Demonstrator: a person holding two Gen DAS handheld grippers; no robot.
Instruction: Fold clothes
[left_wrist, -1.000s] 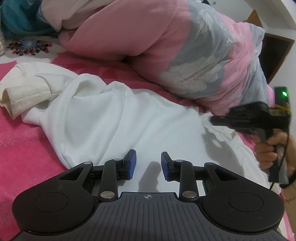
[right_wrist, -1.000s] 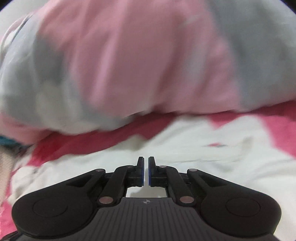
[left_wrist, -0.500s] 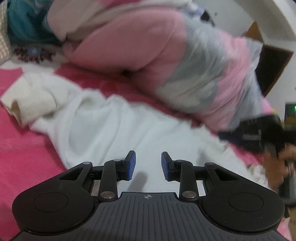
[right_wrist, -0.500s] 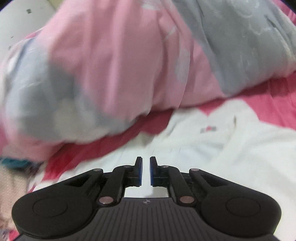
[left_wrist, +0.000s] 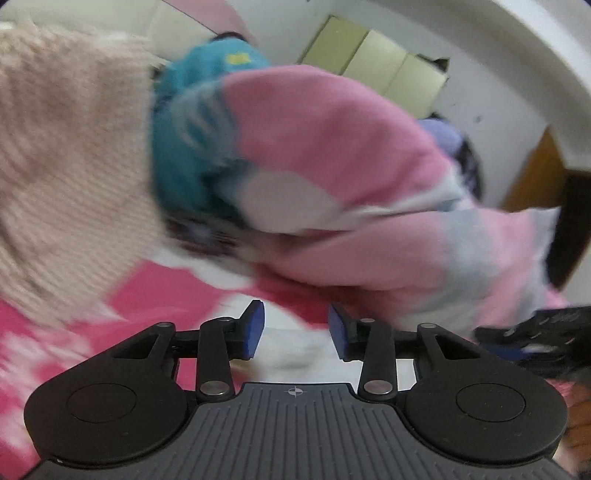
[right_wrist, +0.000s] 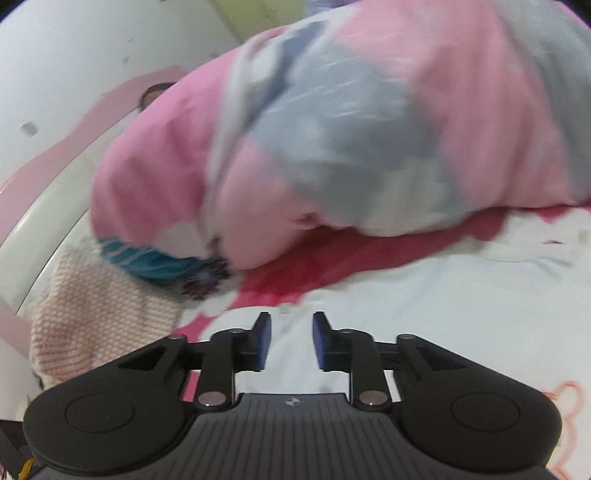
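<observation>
Progress: early. The white garment (right_wrist: 424, 295) lies spread and rumpled on the pink bed cover (right_wrist: 332, 258), just beyond and partly under both tools; no finished fold or stacked item can be made out. A pink knit piece (right_wrist: 96, 314) sits at far left, a teal garment (left_wrist: 184, 147) behind it, both unfolded as far as the blur allows. The large pink-and-grey quilt (right_wrist: 332, 129) is bundled along the far side of the bed. Judged: the folding remains to be done.

Left tongs (left_wrist: 293, 330): jaws apart, a clear gap, nothing between the pads; they have just been opening. White cloth shows below the gap, not gripped.

Right tongs (right_wrist: 290, 341): jaws apart by a narrower gap, also just opened, empty; white cloth visible behind them only. The right tool shows at the left view's right edge.

Writing: none legible. A yellow mark on the teal garment is too blurred to read. Both views are motion-smeared.
</observation>
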